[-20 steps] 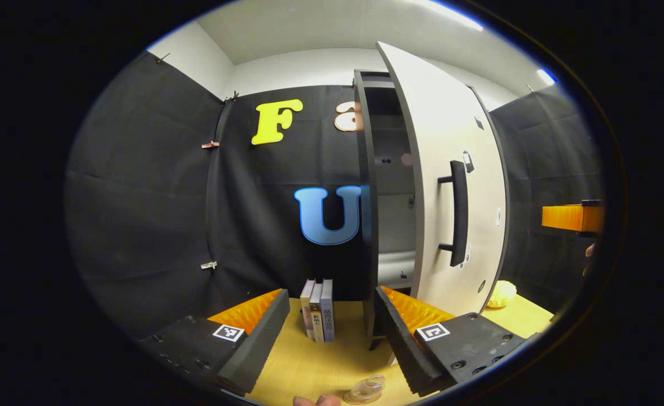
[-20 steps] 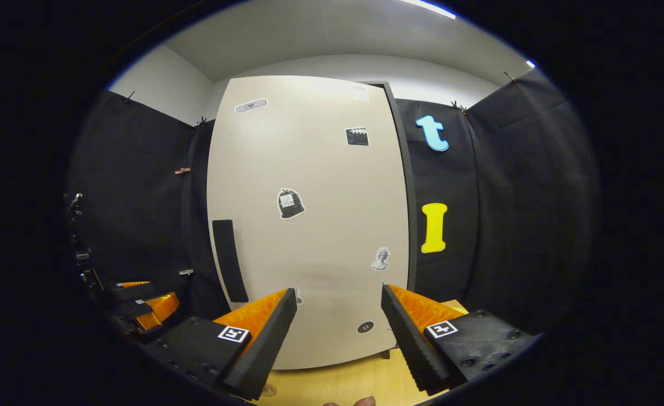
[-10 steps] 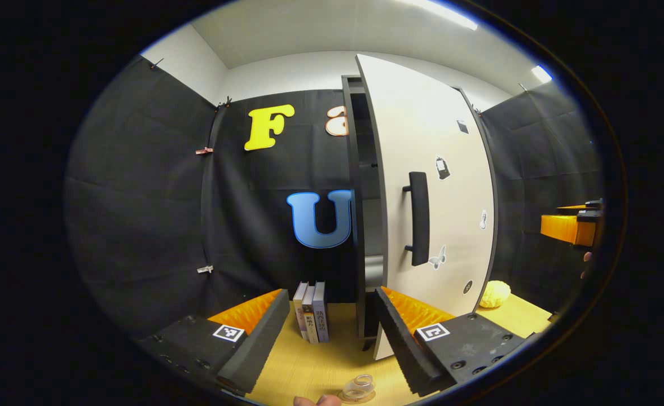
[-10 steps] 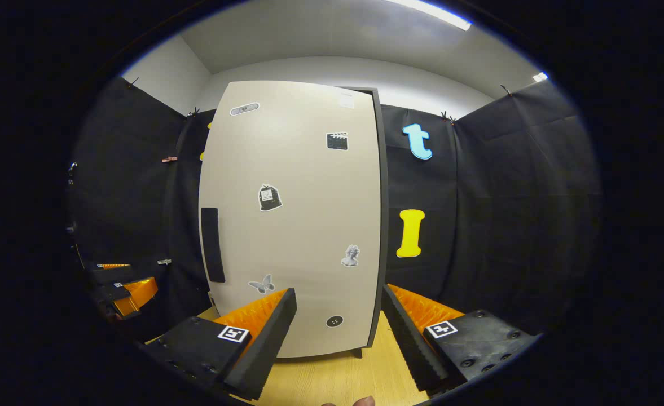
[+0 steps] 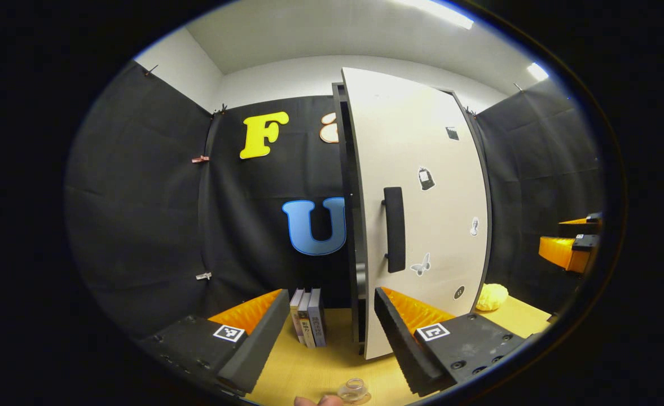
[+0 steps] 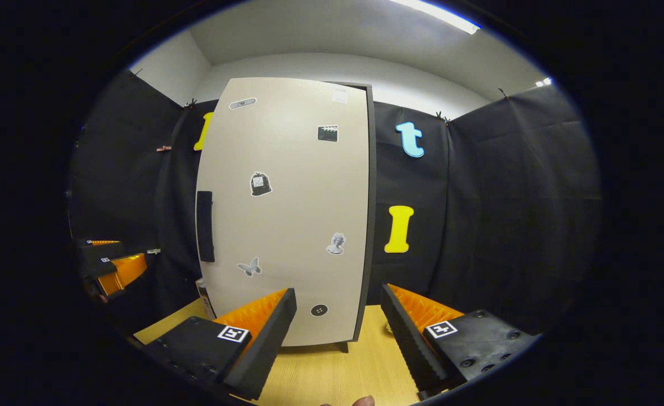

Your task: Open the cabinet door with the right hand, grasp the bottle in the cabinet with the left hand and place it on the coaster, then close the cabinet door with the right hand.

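Door (image 5: 422,214) has swung nearly shut since a second ago; both claws, left (image 5: 326,332) and right (image 6: 337,332), gape empty.

Booth with black cloth walls (image 5: 140,214) and a pale wood bench (image 6: 365,366)

White ceiling (image 5: 332,28) had strip lights (image 6: 439,17) on; a few books (image 5: 307,317) stood upright at the back of the bench.

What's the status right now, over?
Left gripper open, empty. Right gripper open, off the cabinet door. Door nearly shut. Bottle on table by left gripper. Nothing blocking.
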`<state>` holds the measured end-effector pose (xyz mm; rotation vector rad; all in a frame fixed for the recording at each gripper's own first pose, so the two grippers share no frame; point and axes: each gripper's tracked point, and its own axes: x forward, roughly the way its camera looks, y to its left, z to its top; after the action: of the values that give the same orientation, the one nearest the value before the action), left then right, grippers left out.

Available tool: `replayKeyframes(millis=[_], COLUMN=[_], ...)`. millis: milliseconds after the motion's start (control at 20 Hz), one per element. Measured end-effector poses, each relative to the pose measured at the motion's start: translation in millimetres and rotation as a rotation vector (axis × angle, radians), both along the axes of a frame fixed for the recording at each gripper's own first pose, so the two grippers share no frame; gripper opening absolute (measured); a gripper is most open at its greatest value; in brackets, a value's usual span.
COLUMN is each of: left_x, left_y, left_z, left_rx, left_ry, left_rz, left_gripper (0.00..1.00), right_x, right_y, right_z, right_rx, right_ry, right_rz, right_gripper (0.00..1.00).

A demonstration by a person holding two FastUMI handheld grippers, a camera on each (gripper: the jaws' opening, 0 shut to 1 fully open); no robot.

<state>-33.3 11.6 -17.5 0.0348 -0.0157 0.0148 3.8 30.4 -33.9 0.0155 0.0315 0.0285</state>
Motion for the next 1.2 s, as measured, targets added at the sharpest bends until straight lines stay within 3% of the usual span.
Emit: replayKeyframes(millis=[1200], left_x=[-4], left_y=[-1], left_z=[-1], left_rx=[0.014], left_ry=[-0.001], left_rz=[0.000], left_gripper=[0.95], right_x=[-17], right_y=[-12], right_z=[2], right_rx=[0.002], right_ry=[0.006], right_rz=[0.009], right_gripper=[0.98])
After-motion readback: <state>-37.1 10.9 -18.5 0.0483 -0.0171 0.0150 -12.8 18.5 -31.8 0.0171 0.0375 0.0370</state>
